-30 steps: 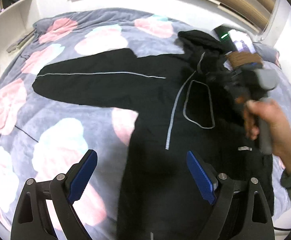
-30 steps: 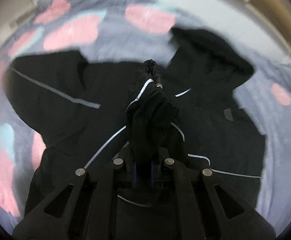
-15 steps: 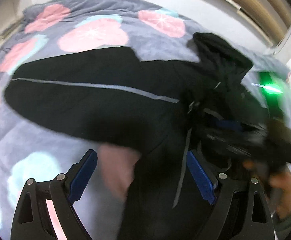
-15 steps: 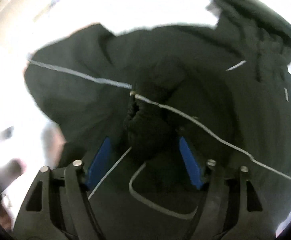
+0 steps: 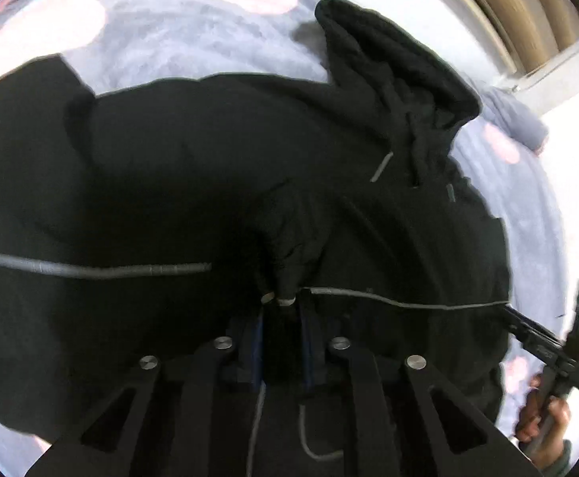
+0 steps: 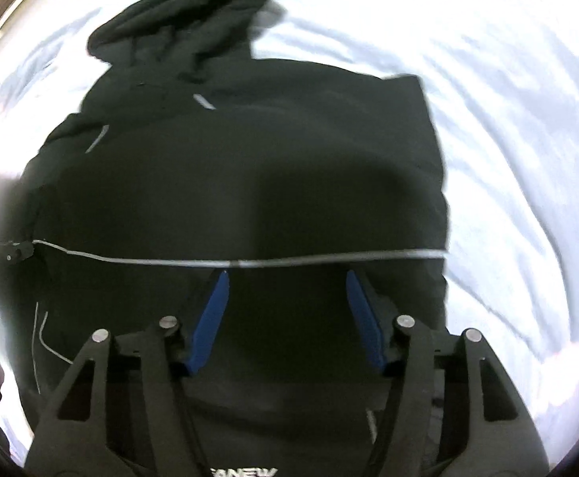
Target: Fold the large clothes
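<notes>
Your left hand-held gripper has just been closing and now pinches a bunched fold of the black hooded jacket with thin grey piping, which lies spread on the grey fleece bed cover with pink blotches. Its hood lies ahead and to the right. Your right hand-held gripper hangs over the jacket's body, jaws just closing yet apart, nothing pressed between them. Your right hand shows at the left view's lower right edge.
</notes>
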A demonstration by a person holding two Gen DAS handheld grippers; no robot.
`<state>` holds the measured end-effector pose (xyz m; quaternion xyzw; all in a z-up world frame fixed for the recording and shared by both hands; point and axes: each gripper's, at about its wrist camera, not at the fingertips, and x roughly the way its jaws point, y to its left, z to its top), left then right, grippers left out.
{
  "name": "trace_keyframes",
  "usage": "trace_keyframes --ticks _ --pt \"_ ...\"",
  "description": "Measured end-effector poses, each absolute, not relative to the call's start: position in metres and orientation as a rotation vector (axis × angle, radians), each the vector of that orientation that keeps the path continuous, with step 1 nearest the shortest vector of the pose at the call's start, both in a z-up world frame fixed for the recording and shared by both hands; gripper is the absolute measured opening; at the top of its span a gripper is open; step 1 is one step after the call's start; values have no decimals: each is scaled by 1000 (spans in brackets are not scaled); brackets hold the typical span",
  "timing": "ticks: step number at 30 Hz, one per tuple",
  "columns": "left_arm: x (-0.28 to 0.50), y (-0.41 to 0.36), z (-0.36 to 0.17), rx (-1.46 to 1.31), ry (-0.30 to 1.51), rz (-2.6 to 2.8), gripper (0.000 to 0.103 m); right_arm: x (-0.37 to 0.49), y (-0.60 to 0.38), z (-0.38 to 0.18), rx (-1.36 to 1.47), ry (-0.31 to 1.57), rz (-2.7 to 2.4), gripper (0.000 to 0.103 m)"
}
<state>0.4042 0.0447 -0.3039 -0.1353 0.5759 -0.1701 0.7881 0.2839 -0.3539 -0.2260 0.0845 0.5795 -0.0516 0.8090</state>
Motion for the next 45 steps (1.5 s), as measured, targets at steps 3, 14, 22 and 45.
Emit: trace_keyframes --ticks 3,14,22,45 --pt "397 51 -267 -315 1134 -427 15 277 -354 -216 190 1211 -107 59" --pt "378 103 -334 -466 1274 -328 22 306 -331 -272 116 1305 -129 63" --pt "352 111 -265 -312 1157 -175 28 321 -334 -243 123 1303 -111 64" --pt "343 64 -270 -309 1145 -293 54 359 -374 -260 72 1219 -234 84"
